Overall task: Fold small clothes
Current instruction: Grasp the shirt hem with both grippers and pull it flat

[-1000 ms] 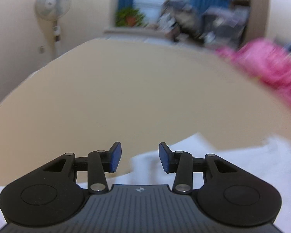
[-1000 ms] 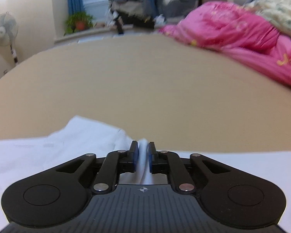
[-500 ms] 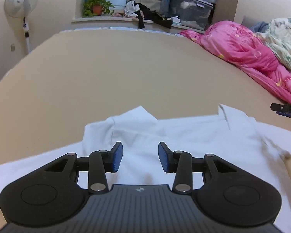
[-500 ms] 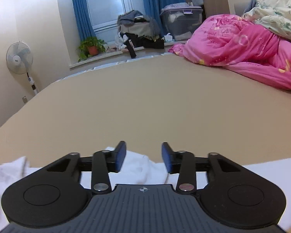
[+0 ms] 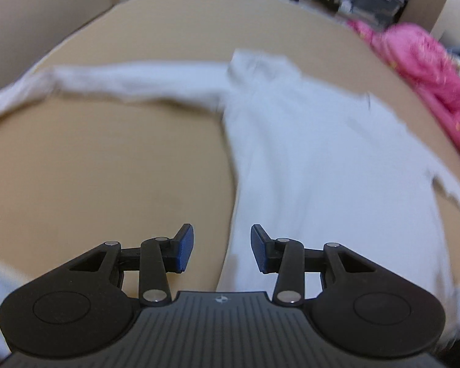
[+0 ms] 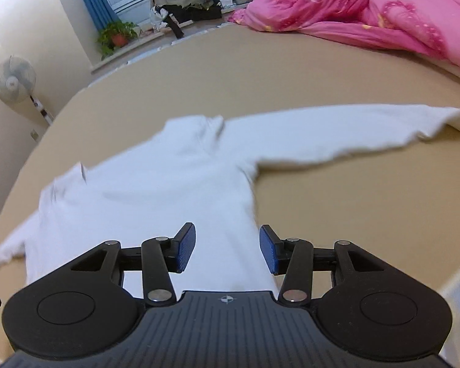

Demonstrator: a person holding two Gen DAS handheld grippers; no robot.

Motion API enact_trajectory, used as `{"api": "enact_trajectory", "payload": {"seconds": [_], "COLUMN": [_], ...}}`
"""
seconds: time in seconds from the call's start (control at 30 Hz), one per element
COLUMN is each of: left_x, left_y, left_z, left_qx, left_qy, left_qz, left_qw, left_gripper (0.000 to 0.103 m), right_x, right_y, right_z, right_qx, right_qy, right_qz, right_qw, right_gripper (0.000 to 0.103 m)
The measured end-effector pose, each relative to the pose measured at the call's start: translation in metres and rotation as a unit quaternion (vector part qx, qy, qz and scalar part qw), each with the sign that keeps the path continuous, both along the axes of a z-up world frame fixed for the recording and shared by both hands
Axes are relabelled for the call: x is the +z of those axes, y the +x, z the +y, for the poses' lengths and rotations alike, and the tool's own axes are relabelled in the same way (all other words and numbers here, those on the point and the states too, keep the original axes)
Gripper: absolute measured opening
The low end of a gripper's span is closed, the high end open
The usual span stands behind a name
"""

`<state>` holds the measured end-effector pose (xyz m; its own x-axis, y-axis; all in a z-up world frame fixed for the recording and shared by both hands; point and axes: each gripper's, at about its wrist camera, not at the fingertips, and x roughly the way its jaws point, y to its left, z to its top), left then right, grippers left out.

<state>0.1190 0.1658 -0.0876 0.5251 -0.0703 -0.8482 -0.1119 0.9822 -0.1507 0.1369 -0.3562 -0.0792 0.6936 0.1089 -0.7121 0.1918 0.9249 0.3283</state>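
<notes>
shirt [image 6: 156, 196]: white, flat on bed [image 6: 352, 214], sleeves spread | left hand-held gripper [image 5: 222, 253]: jaws apart, empty | right hand-held gripper [image 6: 227, 253]: jaws opening, nothing between them

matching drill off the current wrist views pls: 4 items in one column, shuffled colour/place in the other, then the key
Items:
1. shirt
2. quilt
3. potted plant
4. fan

Descriptions:
A. pink, bunched at the far right of the bed
B. white, spread flat on the tan bed with sleeves stretched out
C. pale, standing by the wall at left
D. green, on the sill by the blue curtain

Pairs: 1-B, 2-A, 3-D, 4-C
</notes>
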Motion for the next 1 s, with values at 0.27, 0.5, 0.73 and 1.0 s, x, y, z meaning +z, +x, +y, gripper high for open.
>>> {"api": "enact_trajectory", "payload": {"seconds": [0.27, 0.5, 0.73, 1.0], "left_x": [-0.037, -0.038, -0.036, -0.013], "left_y": [-0.059, -0.071, -0.078, -0.101], "left_z": [0.021, -0.004, -0.027, -0.007], "left_qx": [-0.006, -0.016, -0.038, -0.029], "left_qy": [-0.053, -0.025, 0.035, 0.004], "left_qz": [0.093, 0.108, 0.087, 0.052], "left_qw": [0.9942, 0.9937, 0.9948, 0.9982], "left_gripper": [0.045, 0.037, 0.01, 0.007], "right_x": [-0.051, -0.068, -0.066, -0.032], "right_y": [-0.071, -0.095, -0.093, -0.118], "right_z": [-0.02, -0.019, -0.012, -0.034], "right_qx": [0.02, 0.039, 0.047, 0.015], "right_qy": [0.005, -0.008, -0.014, 0.026], "right_qz": [0.102, 0.137, 0.138, 0.086], "right_qw": [0.995, 0.99, 0.989, 0.996], "right_gripper": [0.048, 0.039, 0.007, 0.004]}}
